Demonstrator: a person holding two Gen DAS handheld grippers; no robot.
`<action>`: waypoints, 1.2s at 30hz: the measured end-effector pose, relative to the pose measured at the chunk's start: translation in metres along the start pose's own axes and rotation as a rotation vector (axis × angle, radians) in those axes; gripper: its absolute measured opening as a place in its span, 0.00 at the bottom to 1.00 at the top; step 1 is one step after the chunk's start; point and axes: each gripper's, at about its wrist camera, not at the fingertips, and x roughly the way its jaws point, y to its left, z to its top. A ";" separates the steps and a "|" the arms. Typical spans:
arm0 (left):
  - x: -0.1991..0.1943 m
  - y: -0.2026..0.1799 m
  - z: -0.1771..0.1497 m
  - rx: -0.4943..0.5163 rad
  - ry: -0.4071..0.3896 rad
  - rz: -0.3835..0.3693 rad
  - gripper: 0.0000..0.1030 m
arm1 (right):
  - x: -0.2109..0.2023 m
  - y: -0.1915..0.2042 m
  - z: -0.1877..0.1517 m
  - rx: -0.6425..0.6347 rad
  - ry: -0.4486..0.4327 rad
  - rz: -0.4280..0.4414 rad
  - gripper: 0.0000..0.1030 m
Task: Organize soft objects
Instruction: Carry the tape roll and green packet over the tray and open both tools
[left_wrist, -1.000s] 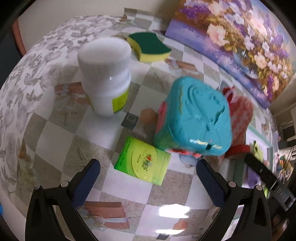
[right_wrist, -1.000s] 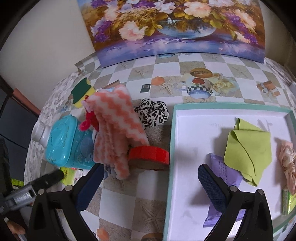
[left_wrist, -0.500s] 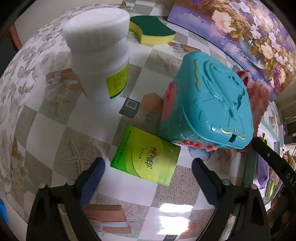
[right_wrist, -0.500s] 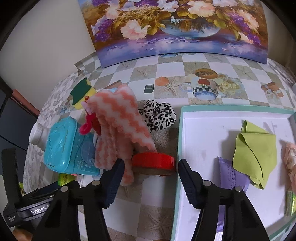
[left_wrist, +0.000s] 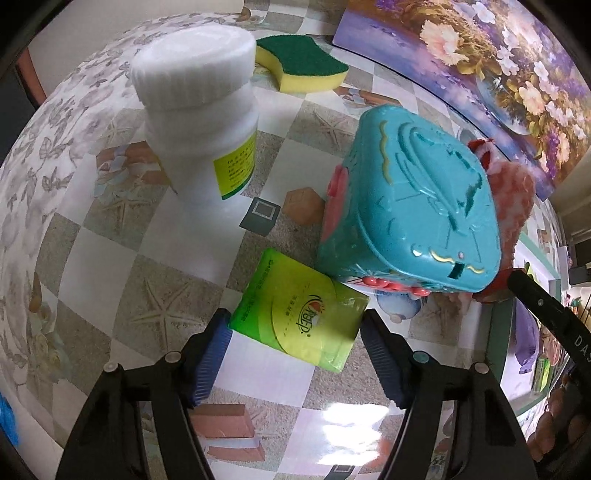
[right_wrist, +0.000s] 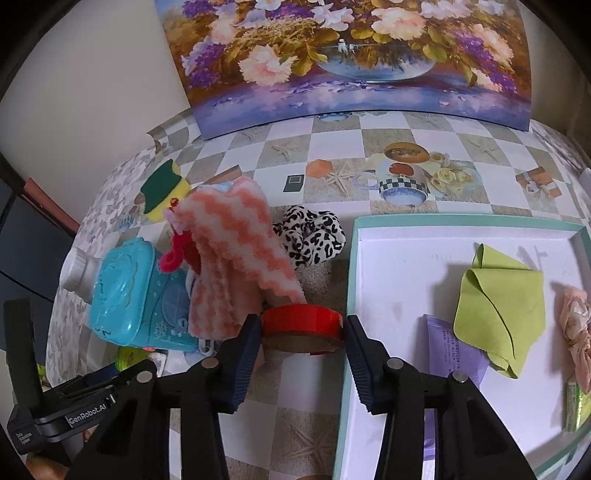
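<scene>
My left gripper (left_wrist: 295, 354) is open, its fingers on either side of a green tissue pack (left_wrist: 301, 312) lying flat on the checkered tablecloth. My right gripper (right_wrist: 301, 350) is open, its fingers flanking a red tape roll (right_wrist: 301, 328) on the table. A pink-and-white striped cloth (right_wrist: 232, 258) is draped next to a teal plastic box (right_wrist: 125, 288). A leopard-print scrunchie (right_wrist: 310, 236) lies beyond the tape. A white tray (right_wrist: 399, 273) holds a green cloth (right_wrist: 498, 306), a purple pack (right_wrist: 454, 350) and a pink scrunchie (right_wrist: 574, 332).
A white bottle (left_wrist: 201, 122) stands left of the teal box (left_wrist: 410, 206). A green-and-yellow sponge (left_wrist: 301, 62) lies behind it. A flower painting (right_wrist: 351, 55) leans on the wall at the table's back. The left gripper's body (right_wrist: 62, 406) shows at lower left.
My left gripper has come down and forward around the green tissue pack and narrowed. My right gripper has moved left toward the red tape roll and its fingers have closed in.
</scene>
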 end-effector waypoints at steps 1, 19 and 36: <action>-0.001 0.000 0.000 0.002 -0.001 0.001 0.71 | -0.001 0.000 0.000 -0.001 -0.001 0.003 0.47; -0.030 -0.024 -0.014 0.060 -0.026 0.019 0.71 | -0.032 -0.002 -0.004 -0.014 -0.019 0.010 0.47; -0.088 -0.090 -0.035 0.181 -0.152 -0.024 0.71 | -0.096 -0.043 -0.017 0.052 -0.093 -0.031 0.47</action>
